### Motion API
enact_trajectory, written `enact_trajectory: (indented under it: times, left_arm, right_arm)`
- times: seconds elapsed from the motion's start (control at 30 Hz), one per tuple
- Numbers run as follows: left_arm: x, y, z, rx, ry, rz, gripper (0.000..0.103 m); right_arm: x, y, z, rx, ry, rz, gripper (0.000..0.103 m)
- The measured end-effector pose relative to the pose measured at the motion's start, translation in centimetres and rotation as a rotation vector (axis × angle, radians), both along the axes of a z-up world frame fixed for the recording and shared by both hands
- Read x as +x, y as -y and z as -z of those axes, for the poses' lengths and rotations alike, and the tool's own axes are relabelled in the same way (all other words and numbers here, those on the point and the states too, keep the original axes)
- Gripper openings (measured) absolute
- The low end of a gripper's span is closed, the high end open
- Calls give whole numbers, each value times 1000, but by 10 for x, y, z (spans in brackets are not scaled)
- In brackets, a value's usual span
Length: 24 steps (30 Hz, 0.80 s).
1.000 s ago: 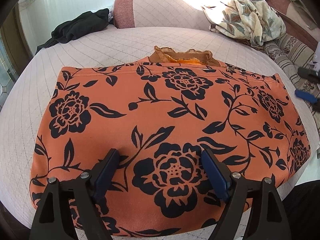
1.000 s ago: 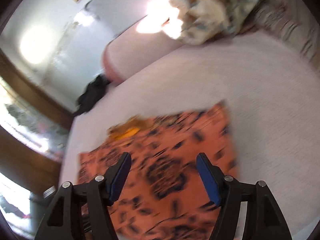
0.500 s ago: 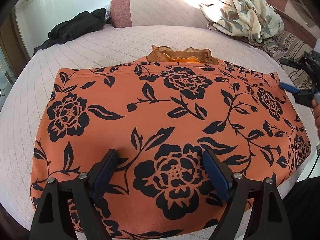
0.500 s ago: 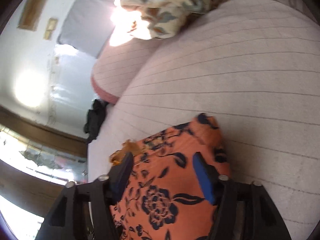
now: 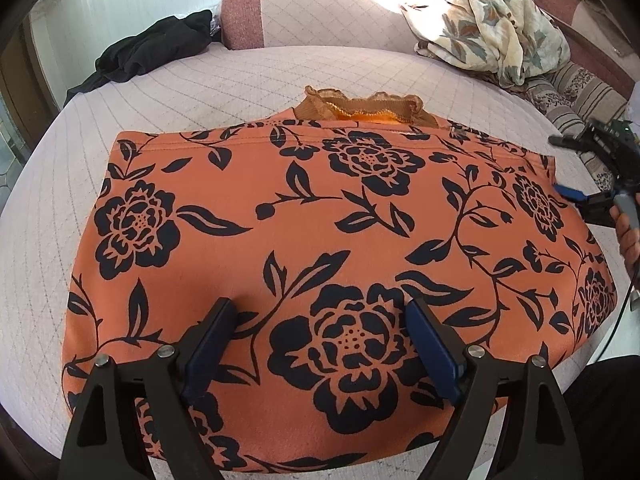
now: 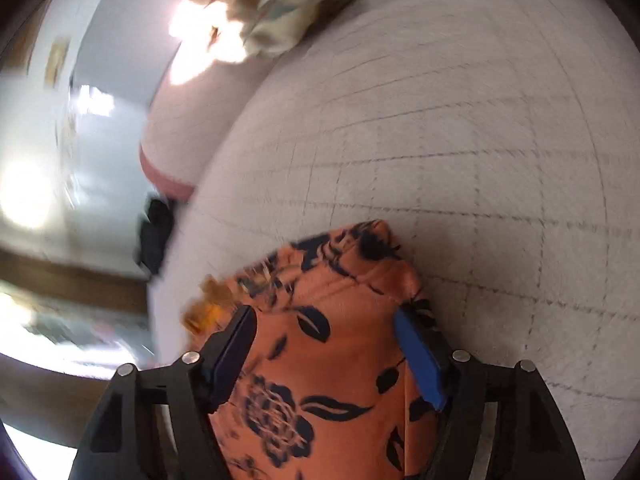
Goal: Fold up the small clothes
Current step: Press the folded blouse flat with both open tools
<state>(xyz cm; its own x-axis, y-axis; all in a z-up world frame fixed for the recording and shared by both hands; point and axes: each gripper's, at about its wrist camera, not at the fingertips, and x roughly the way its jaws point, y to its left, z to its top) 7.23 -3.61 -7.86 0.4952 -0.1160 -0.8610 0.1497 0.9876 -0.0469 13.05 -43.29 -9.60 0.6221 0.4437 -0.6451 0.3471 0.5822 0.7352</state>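
Quilted pale bedding (image 5: 280, 68) carries the work. Your orange flowered garment (image 5: 328, 216) lies flat across it, a frilled edge (image 5: 360, 106) showing at its far side. Your left tongs (image 5: 320, 344) stand released over the near hem, pads apart with cloth below. Your right tongs (image 6: 324, 352) straddle the garment's far right corner, jaws wide and not pressing it. Beyond them, a black garment (image 5: 156, 48) and a crumpled flowered blanket (image 5: 492, 28) lie well apart.

Matt orange floral cloth garment (image 5: 340, 216) with a lace trim (image 5: 360, 110) on a quilted fabric cover (image 5: 240, 76)
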Motion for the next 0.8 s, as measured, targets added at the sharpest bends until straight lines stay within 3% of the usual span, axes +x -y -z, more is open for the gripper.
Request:
enact_trajectory:
  times: [0.03,0.07,0.13,0.27,0.33,0.43,0.5,0.53,0.57,0.67,0.8]
  left_arm:
    - [0,0,0,-2,-2,-1,87]
    - [1,0,0,-2,-5,-3,87]
    - [1,1,1,4,-4,-6,87]
    - [1,2,1,5,3,-10,87]
    - [0,1,2,1,2,-9,87]
    - [0,0,1,-1,-2,-10,87]
    - [0,0,0,1,-8,-9,87]
    - [-2,-1,-4,-3,-9,-8,87]
    - [-5,-4,-8,-13,-2,-15,87]
    - [-17,-12,-22,-23,52,-29,87]
    - [-24,-17,-24,8,57,-37,87]
  right_arm:
    - [-6,1,-7,3,10,35,76]
    - [-9,-5,-20,-56,21,31,76]
    - [-15,-20,-41,-133,49,-27,76]
    - [-59,-52,-66,-127,113,-127,76]
    - [-87,-70,-65,-93,130,-156,76]
    - [-113,-84,-39,-84,88,-179,79]
    - [-113,-76,-9,-98,-1,-148,77]
    - [-118,-70,-4,-44,15,-107,76]
    - [-121,-66,-7,-17,31,-70,77]
    - [-139,-72,-38,-106,110,-33,78]
    - [-183,-88,-33,-29,122,-13,79]
